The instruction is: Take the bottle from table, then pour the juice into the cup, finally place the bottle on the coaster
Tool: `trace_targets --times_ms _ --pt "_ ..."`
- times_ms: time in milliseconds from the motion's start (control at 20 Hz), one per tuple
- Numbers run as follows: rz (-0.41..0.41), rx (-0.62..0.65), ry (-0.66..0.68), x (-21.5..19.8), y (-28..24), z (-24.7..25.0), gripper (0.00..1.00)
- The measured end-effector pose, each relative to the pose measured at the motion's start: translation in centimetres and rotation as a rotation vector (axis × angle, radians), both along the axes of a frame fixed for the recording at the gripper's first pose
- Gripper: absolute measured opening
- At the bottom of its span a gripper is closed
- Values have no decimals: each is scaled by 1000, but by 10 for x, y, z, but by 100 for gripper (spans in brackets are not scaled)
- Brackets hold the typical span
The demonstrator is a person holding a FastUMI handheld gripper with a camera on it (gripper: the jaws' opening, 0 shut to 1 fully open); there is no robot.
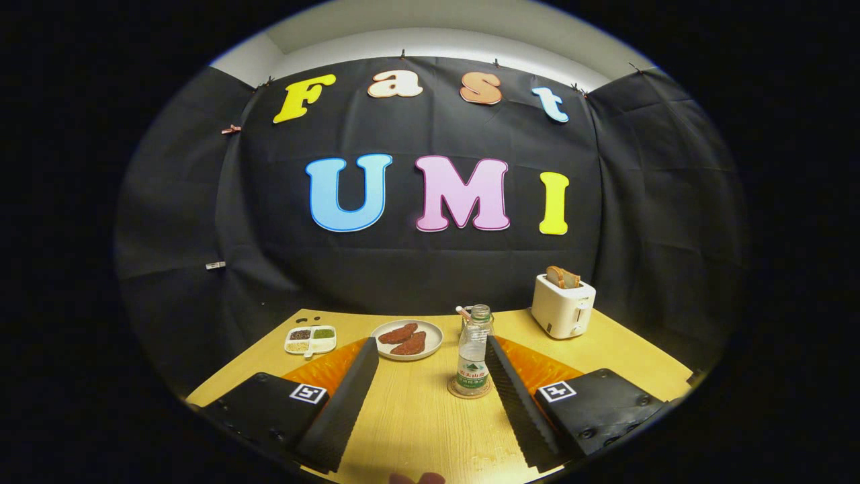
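A clear plastic bottle (474, 353) with a green label stands upright on a round coaster (468, 391) on the wooden table (416, 417). No cap is visible on it. It sits just inside the tip of my right finger (510, 386), apart from it. Right behind the bottle a clear cup (465, 317) with a pinkish straw peeks out, mostly hidden. My gripper (430, 343) is open wide, and the left finger (349, 390) is far from the bottle.
Beyond the fingers, a white plate (430, 349) carries two brown pieces of meat. A white divided dish (310, 340) of condiments lies further left. A white toaster (563, 308) with bread stands at the back right. A person's fingertips (416, 478) show by the table's near edge.
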State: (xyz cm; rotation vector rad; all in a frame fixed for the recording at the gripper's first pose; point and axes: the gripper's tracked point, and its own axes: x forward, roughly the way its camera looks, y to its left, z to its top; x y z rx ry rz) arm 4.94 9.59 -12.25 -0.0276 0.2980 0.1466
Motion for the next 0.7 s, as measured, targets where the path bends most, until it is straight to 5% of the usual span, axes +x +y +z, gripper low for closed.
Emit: trace_targets --times_ms 700 --pt "75 63 -15 -22 -15 33 98"
